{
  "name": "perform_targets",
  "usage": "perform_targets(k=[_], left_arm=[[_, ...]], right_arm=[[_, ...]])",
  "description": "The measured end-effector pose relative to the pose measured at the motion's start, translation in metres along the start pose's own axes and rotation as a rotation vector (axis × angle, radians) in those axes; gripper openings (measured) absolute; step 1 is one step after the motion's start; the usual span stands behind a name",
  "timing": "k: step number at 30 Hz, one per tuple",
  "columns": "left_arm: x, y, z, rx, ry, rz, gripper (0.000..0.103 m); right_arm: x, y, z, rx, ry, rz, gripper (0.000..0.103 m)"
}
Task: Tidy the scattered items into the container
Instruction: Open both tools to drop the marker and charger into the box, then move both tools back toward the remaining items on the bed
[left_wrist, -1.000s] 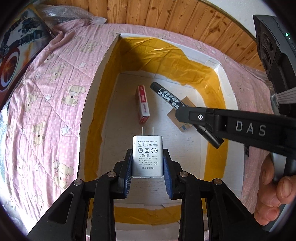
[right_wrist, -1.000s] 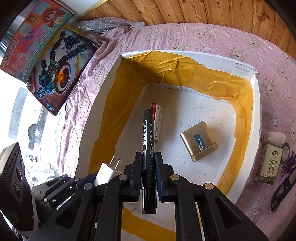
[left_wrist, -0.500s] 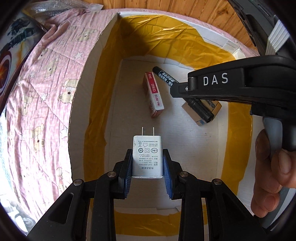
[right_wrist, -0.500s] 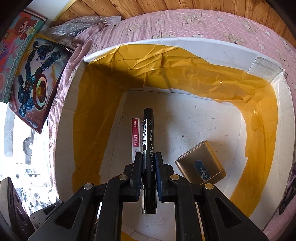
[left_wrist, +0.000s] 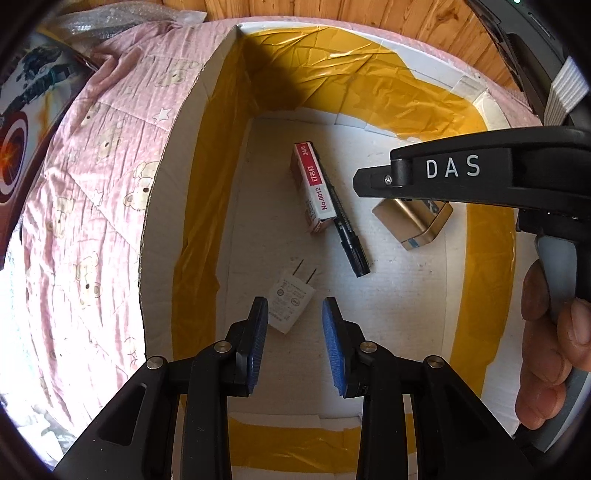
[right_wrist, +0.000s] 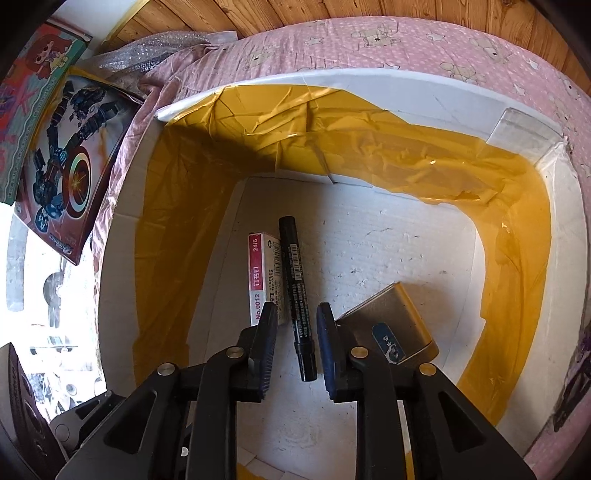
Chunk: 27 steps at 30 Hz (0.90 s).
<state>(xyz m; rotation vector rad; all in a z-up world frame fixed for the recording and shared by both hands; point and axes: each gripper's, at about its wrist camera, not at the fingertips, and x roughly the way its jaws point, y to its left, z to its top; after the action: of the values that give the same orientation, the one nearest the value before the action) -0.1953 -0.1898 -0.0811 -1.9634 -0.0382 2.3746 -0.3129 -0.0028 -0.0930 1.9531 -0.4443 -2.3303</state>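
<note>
The white cardboard box (left_wrist: 177, 155) with yellow tape inside sits on the pink quilt. My left gripper (left_wrist: 294, 325) is open above the box floor; the white charger plug (left_wrist: 291, 304) lies loose on the floor just beyond its fingertips. My right gripper (right_wrist: 297, 325) is open; the black marker (right_wrist: 295, 291) lies on the floor between and beyond its fingers, beside the red-and-white staple box (right_wrist: 260, 273). The marker (left_wrist: 345, 229) and staple box (left_wrist: 314, 188) also show in the left wrist view. A gold tin (right_wrist: 391, 325) lies to the right.
The box's walls (right_wrist: 369, 147) rise around both grippers. The right gripper's body (left_wrist: 480, 173) crosses the left wrist view over the gold tin (left_wrist: 413, 221). Toy boxes (right_wrist: 62, 162) and bubble wrap (right_wrist: 155, 48) lie left of the box on the quilt (right_wrist: 406, 40).
Both grippers opened. The charger plug dropped from the left gripper onto the box floor, and the marker dropped from the right gripper beside the staple box.
</note>
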Motion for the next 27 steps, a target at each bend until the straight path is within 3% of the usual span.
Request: perform_targets(k=[18, 21, 27], left_arm=[[-0.052, -0.004, -0.032, 0.021, -0.088, 0.046, 0.034], [-0.073, -0.014, -0.044, 0.035, -0.152, 0.044, 0.034], [-0.116, -0.024, -0.074, 0.034, -0.371, -0.02, 0.034]], right_arm=[[-0.066, 0.024, -0.071, -0.153, -0.063, 0.102, 0.029], [-0.083, 0.026, -0.089, -0.183, -0.098, 0.151, 0.03], [-0.139, 0.025, -0.14, -0.263, -0.222, 0.293, 0.034]])
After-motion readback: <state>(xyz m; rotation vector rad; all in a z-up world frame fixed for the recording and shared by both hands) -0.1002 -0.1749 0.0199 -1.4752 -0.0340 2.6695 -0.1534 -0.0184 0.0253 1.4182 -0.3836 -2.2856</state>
